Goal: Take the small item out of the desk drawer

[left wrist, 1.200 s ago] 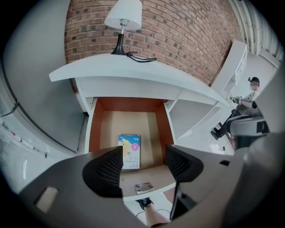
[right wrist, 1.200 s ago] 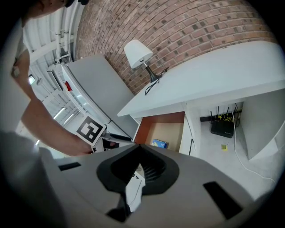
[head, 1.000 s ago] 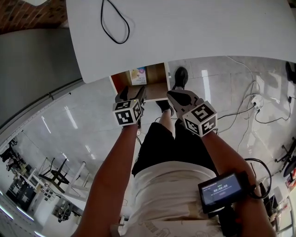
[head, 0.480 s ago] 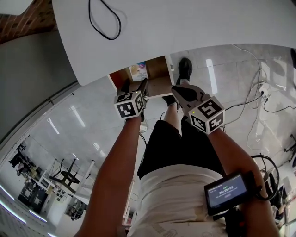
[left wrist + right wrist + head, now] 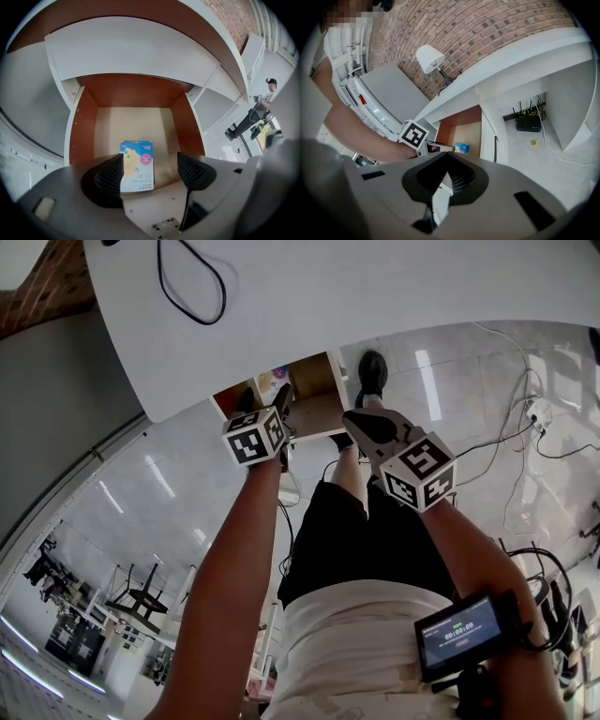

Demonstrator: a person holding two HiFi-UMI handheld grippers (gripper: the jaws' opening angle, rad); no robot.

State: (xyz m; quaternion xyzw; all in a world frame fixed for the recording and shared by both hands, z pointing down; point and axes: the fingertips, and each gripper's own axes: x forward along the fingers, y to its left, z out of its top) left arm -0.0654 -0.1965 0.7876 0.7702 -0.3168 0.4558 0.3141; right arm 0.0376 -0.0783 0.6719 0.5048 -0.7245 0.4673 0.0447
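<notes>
White-tiled glossy floor, red brick wall [image 5: 487,33], white desk top [image 5: 394,296] with one drawer pulled out under it

The small flat blue-yellow-white cardboard box [image 5: 137,165] lies flat on the beige floor of the open drawer with red-brown side walls [image 5: 82,126], near the front edge and a bit left of centre. Nothing else shows in the drawer

The left gripper [image 5: 150,171] hangs over the drawer front with its jaws spread wide. The box shows between them, close to the left jaw. The pads aren't pressing it, and I can't tell if they touch it

The right gripper [image 5: 448,174] has its jaws pressed together with nothing pinched as far as I can see. It is held back beside the left one, outside the drawer

Step in hand, as I judge it: lining up on the box for the pick. To do it well:
- shift a little left so the box sits centred between the jaws
- go down until the pads flank its long edges
- close gently, thin card can crush or slide on the smooth bottom
- lift straight up, clear of the drawer walls and the desk edge above

Counts: 1 box, 1 open drawer, 2 grippers, 1 black cable loop [image 5: 192,282] on the desk top, 1 white desk lamp [image 5: 430,58], 1 black router [image 5: 528,123] on the floor under the desk
</notes>
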